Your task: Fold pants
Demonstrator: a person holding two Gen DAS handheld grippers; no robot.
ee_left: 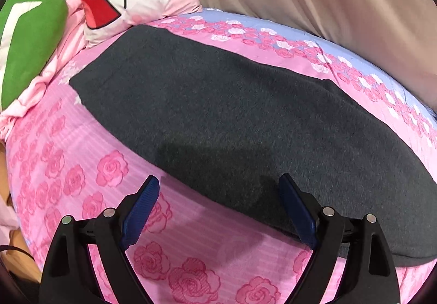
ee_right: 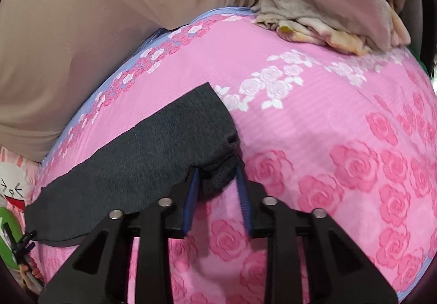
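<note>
Pants corner pinched, other end waiting

Pants [ee_left: 218, 112] lie flat along the bed [ee_left: 82, 167]. Right gripper [ee_right: 217, 181] has its jaws closed on one corner; left gripper [ee_left: 218, 194] stands wide open over the near edge. Better to close it on both layers before lifting.

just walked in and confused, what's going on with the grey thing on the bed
A person with a handheld gripper in each hand is folding dark grey pants laid flat on a pink rose-print bedspread. The right gripper has pinched one end of the pants, bunching the fabric between its blue fingers. The left gripper hangs wide open over the near edge of the pants, gripping nothing yet. No fold has been made.
</note>
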